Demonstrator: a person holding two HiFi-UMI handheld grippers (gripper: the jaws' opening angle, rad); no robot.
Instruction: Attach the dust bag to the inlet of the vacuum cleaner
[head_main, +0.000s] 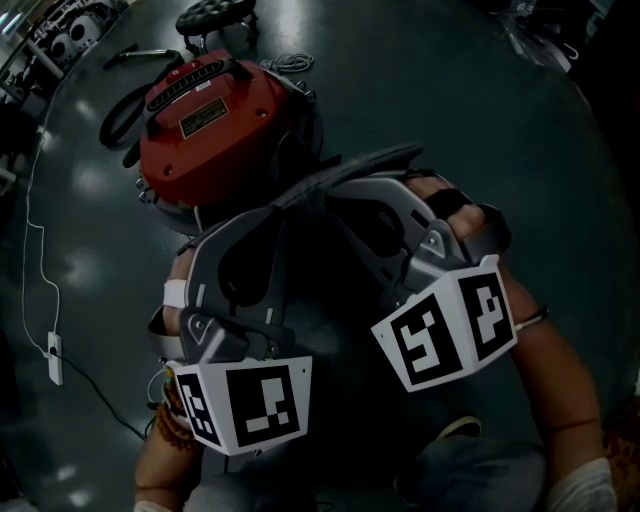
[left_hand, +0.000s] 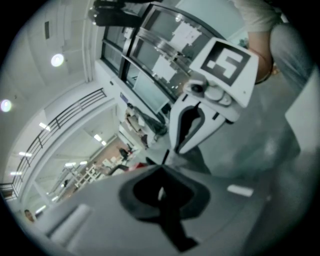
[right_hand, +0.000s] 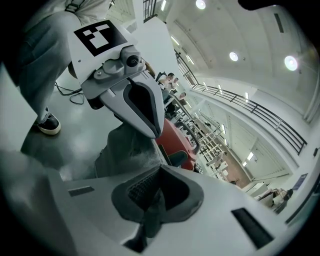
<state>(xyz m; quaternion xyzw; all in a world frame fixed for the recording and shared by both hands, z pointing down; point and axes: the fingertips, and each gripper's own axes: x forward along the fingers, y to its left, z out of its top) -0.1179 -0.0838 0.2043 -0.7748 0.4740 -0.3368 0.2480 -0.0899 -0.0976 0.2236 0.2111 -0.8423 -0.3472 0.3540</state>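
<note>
Head view: we log the red vacuum cleaner (head_main: 215, 120) on the dark floor (head_main: 450, 100), far and left of both grippers, with its black hose (head_main: 118, 118) curled at its left. Right gripper view: the right gripper (right_hand: 160, 167) has its jaws closed, pinching the grey dust bag (right_hand: 125, 147) at their tips. Left gripper view: the left gripper (left_hand: 162, 167) likewise has its jaws closed on that bag, nearly tip to tip with the right. We see the bag just on the near side of the vacuum cleaner, between it and us.
</note>
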